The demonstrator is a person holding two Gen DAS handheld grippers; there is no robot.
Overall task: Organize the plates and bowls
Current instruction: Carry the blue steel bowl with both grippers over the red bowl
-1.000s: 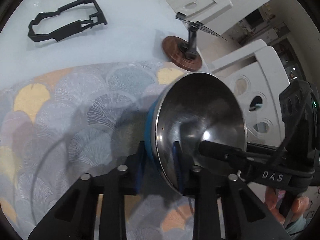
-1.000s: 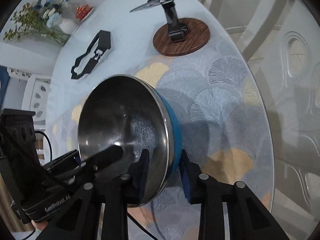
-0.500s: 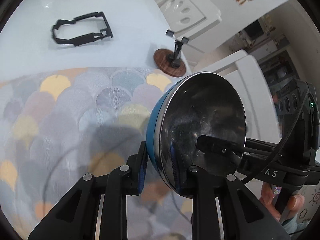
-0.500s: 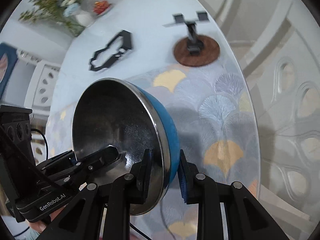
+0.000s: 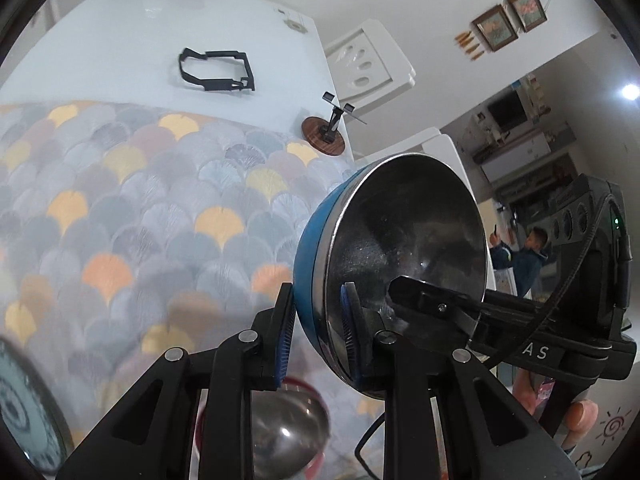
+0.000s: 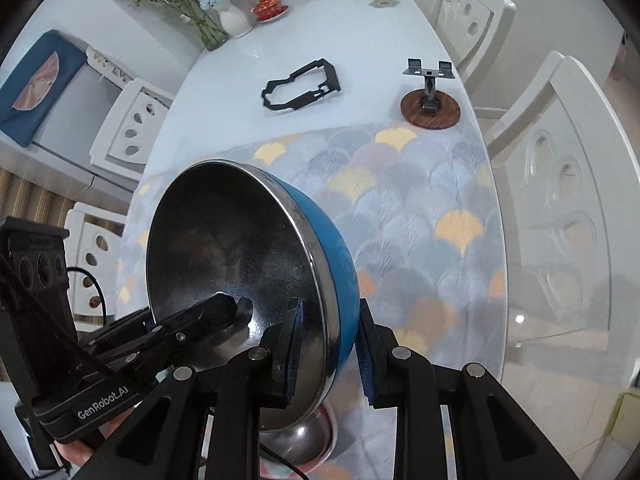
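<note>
A bowl, blue outside and steel inside (image 5: 404, 256), is held up in the air above the patterned tablecloth by both grippers. My left gripper (image 5: 316, 340) is shut on its rim. My right gripper (image 6: 328, 344) is shut on the opposite rim of the same bowl (image 6: 240, 272). A second steel bowl with a red outside (image 5: 288, 436) sits on the table directly below; it also shows in the right wrist view (image 6: 304, 440). A pale patterned plate (image 5: 24, 404) lies at the lower left edge.
A black frame-shaped part (image 6: 300, 84) and a phone stand on a round wooden base (image 6: 431, 106) lie on the white table (image 6: 360, 32) beyond the cloth. A flower vase (image 6: 232, 20) and a red lidded cup (image 6: 269, 6) stand at the far end. White chairs (image 6: 560, 168) surround the table.
Both grippers have lifted the blue bowl well above the table and pulled back. The red bowl and the plate have come into view below.
</note>
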